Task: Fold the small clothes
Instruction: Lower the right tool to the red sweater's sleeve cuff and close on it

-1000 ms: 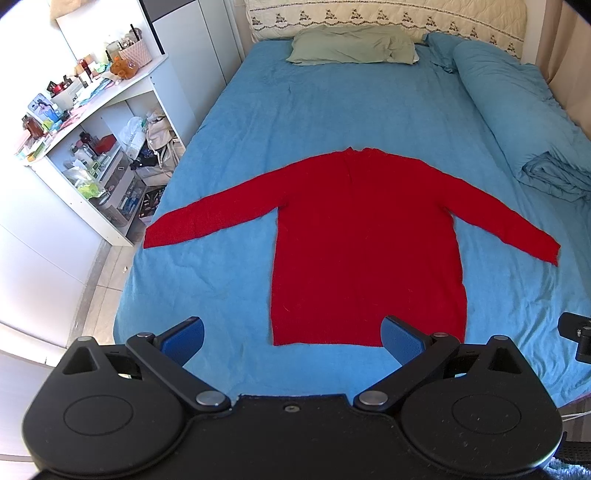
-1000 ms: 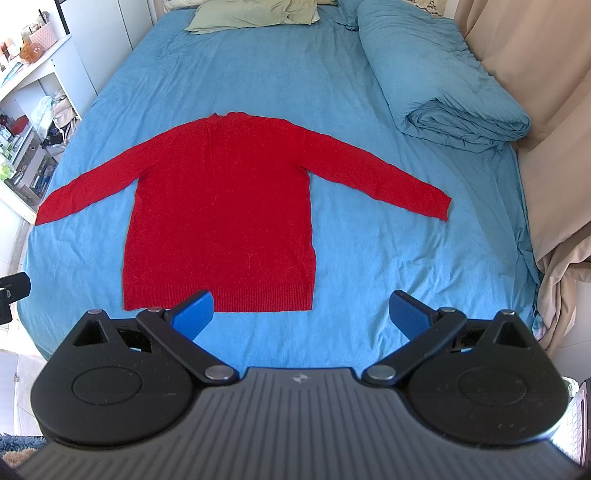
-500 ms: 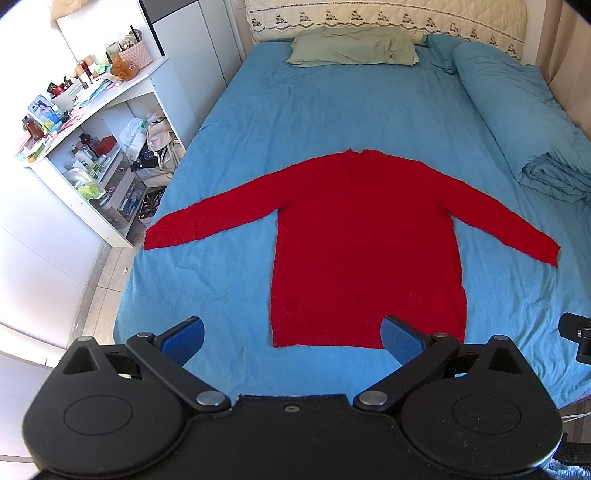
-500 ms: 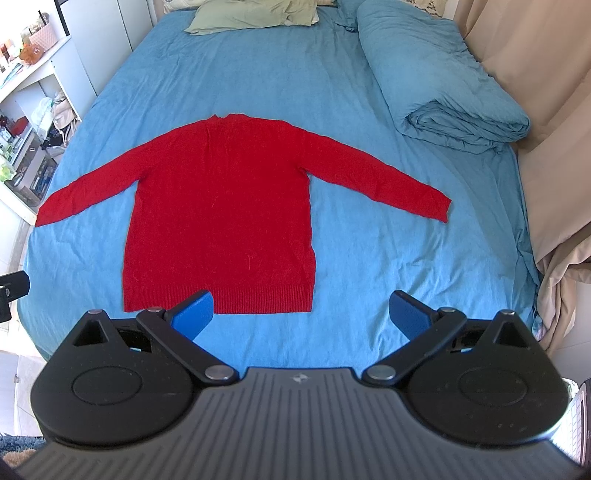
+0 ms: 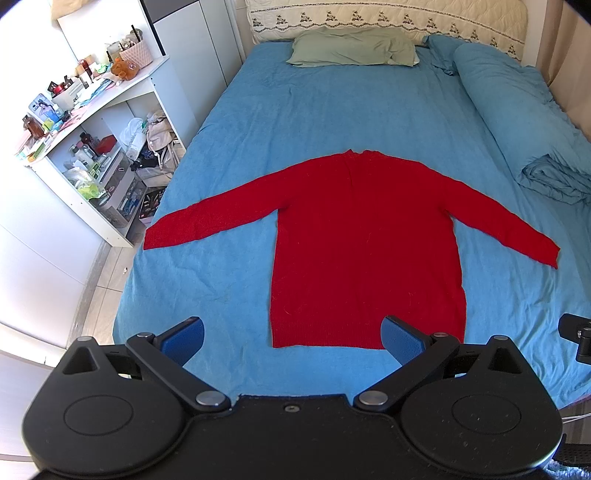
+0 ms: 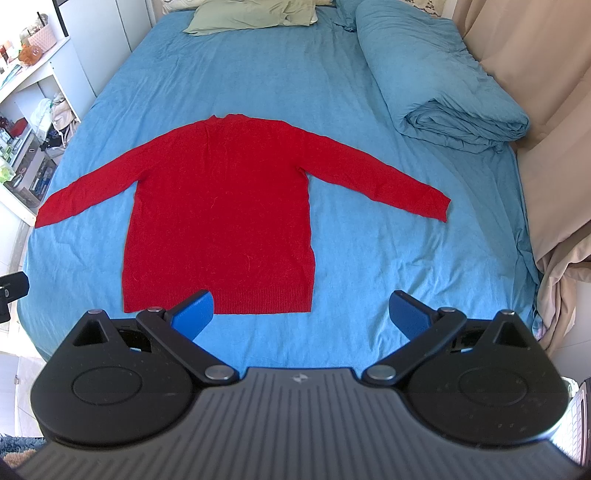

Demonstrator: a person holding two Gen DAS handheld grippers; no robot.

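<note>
We hold 2 grippers above the near edge of a bed (image 5: 332, 110) covered in a blue sheet, and both stand released, grasping nothing; the left gripper (image 5: 292, 338) has its blue pads (image 5: 183, 336) spread wide apart, one over bare sheet and the other overlapping the hem of the red sweater (image 5: 364, 251) in the left wrist view, though we cannot tell whether it touches the cloth; the right gripper (image 6: 303, 314) is likewise spread, with one of its blue pads (image 6: 408, 312) over bare sheet to the right of the hem and the other at the hem's lower left in its own view. The red sweater (image 6: 221, 206) lies flat and unfolded in the middle of the bed, neckline toward the headboard, ribbed hem toward us, and its 2 long sleeves stretched out to either side and sloping slightly down toward us; the left sleeve's cuff reaches close to the bed's left edge. At the head of the bed a pale green pillow (image 5: 352, 51) rests against a quilted cream headboard (image 5: 388, 18); along the right side a rolled blue duvet (image 6: 443, 92) lies well apart from the sweater's right cuff; beige curtains (image 6: 535, 110) hang beside it. To the left of the bed stands a white shelf unit (image 5: 92, 147), crowded with small bottles, boxes and a brown soft toy (image 5: 123, 68) on top.
</note>
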